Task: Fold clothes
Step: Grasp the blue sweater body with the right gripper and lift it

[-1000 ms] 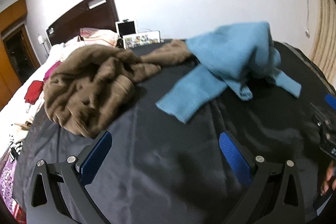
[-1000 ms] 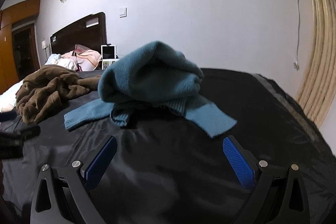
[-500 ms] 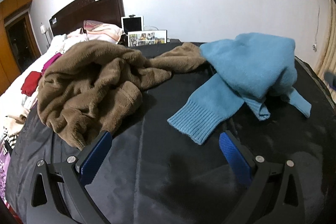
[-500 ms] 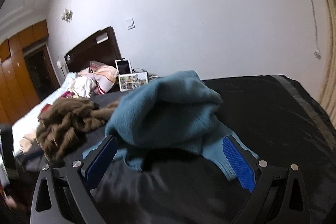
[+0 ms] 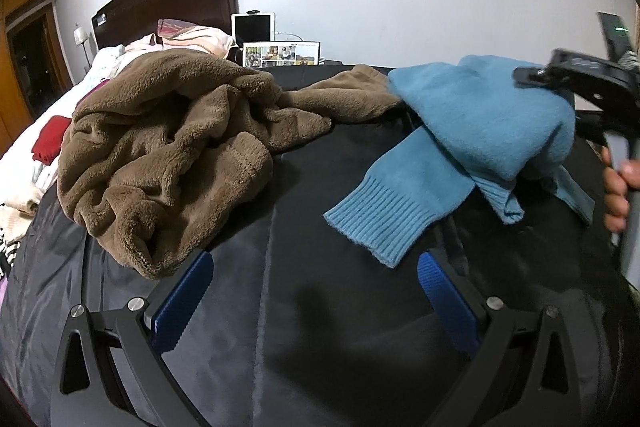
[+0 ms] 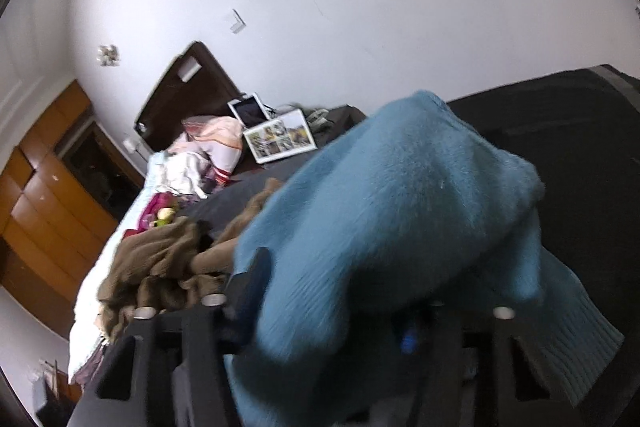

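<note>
**Inspector:** Location of the blue sweater point(image 5: 480, 115)?

**Assessor:** Heaped on the black sheet point(image 5: 320, 307), touching the brown fleece point(image 5: 160, 147). Soft, light, limp knit is judged; the ribbed cuff point(image 5: 384, 215) is best pinched.

**Inspector:** Grippers?

**Assessor:** Left gripper point(image 5: 316, 291) is spread, empty. Right gripper point(image 6: 332, 311) is buried in sweater; closure cannot be told.

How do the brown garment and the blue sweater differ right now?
The brown garment is plush fleece; the blue sweater is a knit with ribbed cuffs. The brown garment lies crumpled in a heap with nothing on it, while the right hand-held gripper is pushed into the blue sweater. The brown garment sits left of the blue sweater, one brown end reaching it. Both lie unfolded on the black sheet.
</note>
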The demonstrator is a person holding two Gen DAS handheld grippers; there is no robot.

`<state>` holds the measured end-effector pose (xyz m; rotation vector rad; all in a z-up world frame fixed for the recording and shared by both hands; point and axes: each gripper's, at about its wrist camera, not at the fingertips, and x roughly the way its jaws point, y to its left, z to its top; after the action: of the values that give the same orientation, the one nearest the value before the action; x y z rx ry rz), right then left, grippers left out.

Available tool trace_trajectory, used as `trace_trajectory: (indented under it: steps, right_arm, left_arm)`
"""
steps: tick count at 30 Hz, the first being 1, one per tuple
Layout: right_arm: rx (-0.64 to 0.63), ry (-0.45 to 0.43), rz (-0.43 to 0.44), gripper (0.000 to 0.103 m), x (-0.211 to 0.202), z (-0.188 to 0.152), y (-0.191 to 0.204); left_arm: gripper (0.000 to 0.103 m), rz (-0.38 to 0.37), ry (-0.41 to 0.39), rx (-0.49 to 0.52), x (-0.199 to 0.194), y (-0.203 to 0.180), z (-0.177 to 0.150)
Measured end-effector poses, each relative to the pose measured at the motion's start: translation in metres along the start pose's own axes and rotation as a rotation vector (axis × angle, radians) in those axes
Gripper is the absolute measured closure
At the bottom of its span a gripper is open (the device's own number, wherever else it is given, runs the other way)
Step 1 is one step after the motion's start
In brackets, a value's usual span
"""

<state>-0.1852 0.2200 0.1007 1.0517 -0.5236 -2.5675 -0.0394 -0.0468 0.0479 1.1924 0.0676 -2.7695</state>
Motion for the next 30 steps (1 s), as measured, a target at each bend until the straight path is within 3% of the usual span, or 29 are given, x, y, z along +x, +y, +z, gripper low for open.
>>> trace_trajectory:
  steps: [4,9,14,22,30]
  right_arm:
    - [-0.081,-0.054,-0.044,0.085,-0.002,-0.006,0.007]
    - [-0.31,-0.24,-0.202,0.088,-0.045,-0.024,0.042]
    - [-0.444,-0.382,-0.261,0.088,-0.102,-0.05,0.062]
    - [-0.484,-0.409,-0.292,0.088,-0.197,-0.111,0.041]
    - [-0.505,-0.259,-0.338,0.088,-0.248,-0.183,-0.006]
  left_arm:
    - [0.0,0.011,0.005,-0.012,0.002,0.003,0.0]
    - [0.0,0.038,0.007,-0.018,0.005,0.005,-0.001]
    - [0.0,0.065,0.004,-0.035,0.008,0.01,0.001]
    - [0.0,0.06,0.002,-0.075,0.01,0.017,0.003]
    - [0.0,-0.031,0.0,-0.053,0.0,0.004,0.007]
